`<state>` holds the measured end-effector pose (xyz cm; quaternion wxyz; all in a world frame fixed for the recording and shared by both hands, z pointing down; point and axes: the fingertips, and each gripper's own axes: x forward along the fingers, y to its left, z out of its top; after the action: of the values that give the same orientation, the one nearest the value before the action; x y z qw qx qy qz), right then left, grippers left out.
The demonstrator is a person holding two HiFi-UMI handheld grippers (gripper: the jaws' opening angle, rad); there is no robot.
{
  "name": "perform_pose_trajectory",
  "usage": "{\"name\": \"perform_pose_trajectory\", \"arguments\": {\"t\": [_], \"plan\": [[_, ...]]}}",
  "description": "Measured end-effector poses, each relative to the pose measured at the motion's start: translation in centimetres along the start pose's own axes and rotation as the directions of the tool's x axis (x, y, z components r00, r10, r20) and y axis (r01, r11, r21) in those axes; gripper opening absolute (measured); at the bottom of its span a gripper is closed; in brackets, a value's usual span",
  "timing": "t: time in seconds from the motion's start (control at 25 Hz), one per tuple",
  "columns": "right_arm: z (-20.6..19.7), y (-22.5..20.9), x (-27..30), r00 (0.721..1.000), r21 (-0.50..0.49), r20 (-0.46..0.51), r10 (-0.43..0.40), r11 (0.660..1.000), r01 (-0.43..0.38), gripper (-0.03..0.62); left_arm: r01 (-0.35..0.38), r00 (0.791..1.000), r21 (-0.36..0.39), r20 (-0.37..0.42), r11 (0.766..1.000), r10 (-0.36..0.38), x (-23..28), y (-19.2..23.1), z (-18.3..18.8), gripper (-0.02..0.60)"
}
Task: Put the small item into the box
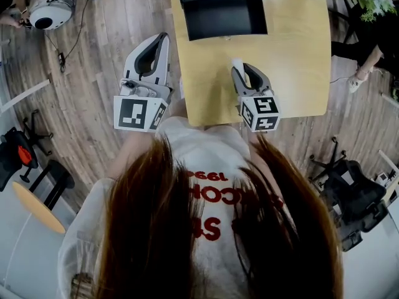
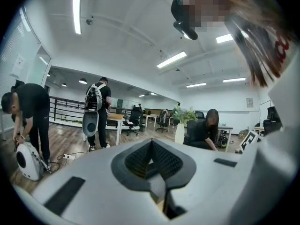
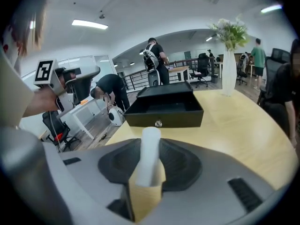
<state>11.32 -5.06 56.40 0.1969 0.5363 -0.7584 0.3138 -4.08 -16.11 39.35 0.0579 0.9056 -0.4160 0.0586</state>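
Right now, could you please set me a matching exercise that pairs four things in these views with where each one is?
Things:
1. white cylinder
2. black box
3. left gripper
4. vase of flowers

Places:
A. past the left edge of the table, over the wooden floor, jaws together and empty
B. clamped between the jaws of the right gripper
C. at the table's far right
D. standing open at the table's far edge

Pairs: 1-B, 2-D, 3-A, 4-C.
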Motion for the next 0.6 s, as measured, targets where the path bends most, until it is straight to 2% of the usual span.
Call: {"name": "perform_pose_trajectory", "arguments": {"t": [0.16, 0.28, 0.44, 0.6], "plan": [[3.9, -0.4, -1.6, 0.993, -0.006, 0.115, -0.012, 1.000, 0.013, 0.127, -0.008, 1.000, 0.010, 0.021, 1.000, 0.008, 0.1, 0.1, 1.0, 0.008], [7.5, -1.0, -2.7, 0.975, -0.032, 0.219, -0.026, 0.999, 0.034, 0.126, -0.023, 0.999, 0.015, 0.043, 1.000, 0.022, 0.4, 0.5, 1.7, 0.008], [12.2, -1.4, -4.7, 0.938, -0.063, 0.347, -0.026, 0.997, 0.051, 0.125, -0.040, 0.996, 0.026, 0.075, 0.999, 0.038, 0.5, 1.0, 3.0, 0.008], [16.9, -1.1, -7.5, 0.878, -0.037, 0.478, 0.008, 0.999, 0.010, 0.126, -0.058, 0.992, 0.035, 0.113, 0.998, 0.053, 0.3, 1.2, 4.6, 0.008]]}}
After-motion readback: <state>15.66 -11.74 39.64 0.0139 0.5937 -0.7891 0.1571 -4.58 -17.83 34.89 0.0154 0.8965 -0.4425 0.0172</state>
